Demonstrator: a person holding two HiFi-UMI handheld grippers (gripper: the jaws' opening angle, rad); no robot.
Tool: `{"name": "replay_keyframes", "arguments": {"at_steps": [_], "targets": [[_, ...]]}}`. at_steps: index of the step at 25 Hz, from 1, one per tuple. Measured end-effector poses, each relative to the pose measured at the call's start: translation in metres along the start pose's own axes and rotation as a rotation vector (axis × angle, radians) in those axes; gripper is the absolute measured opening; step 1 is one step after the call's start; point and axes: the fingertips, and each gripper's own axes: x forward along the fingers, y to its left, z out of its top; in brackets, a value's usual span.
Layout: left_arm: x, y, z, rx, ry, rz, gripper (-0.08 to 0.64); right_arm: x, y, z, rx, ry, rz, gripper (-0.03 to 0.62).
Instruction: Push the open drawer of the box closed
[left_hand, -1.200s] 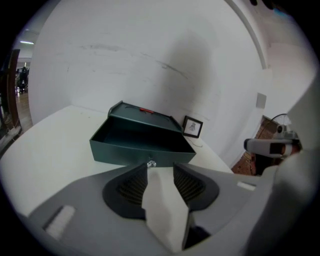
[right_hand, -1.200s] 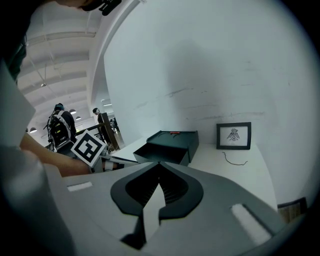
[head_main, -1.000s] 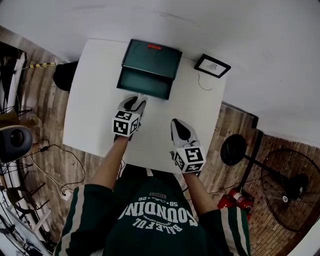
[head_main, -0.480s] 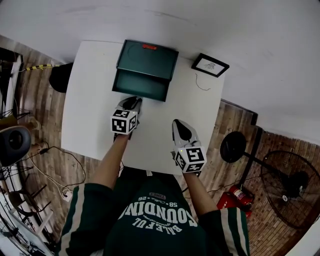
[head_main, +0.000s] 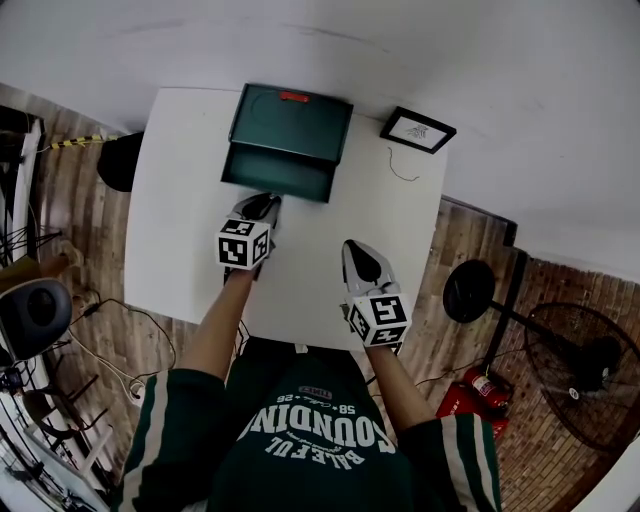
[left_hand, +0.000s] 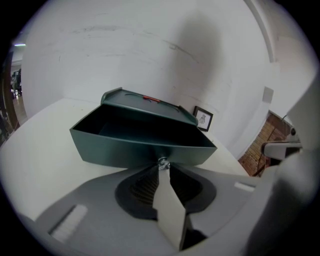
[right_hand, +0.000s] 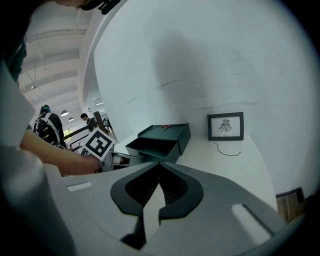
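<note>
A dark green box (head_main: 292, 125) stands at the far side of the white table (head_main: 180, 230) with its drawer (head_main: 278, 172) pulled out toward me. My left gripper (head_main: 268, 202) is at the drawer's front wall. In the left gripper view the drawer (left_hand: 135, 145) fills the middle. The left gripper's (left_hand: 162, 165) jaws are closing, and their tips meet on the small metal knob (left_hand: 162, 161) on the drawer front. My right gripper (head_main: 355, 247) hovers nearer me over the table, shut and holding nothing. From the right gripper (right_hand: 159, 164) view the box (right_hand: 170, 131) lies ahead to the left.
A small framed picture (head_main: 417, 130) leans at the wall right of the box, with a thin cord (head_main: 402, 170) lying beside it. Off the table stand a black stool (head_main: 120, 158) at left, a floor fan (head_main: 590, 375) and a red object (head_main: 470, 400) at right.
My left gripper has moved forward up to the drawer front and its jaws have narrowed. The right gripper has stayed where it was.
</note>
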Motion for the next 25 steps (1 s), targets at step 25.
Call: {"name": "replay_keyframes", "arguments": {"at_steps": [25], "targets": [[0.043,0.015,0.048,-0.007,0.001,-0.008,0.123,0.004,-0.017,-0.006,0.060,0.006,-0.059,0.002]]}}
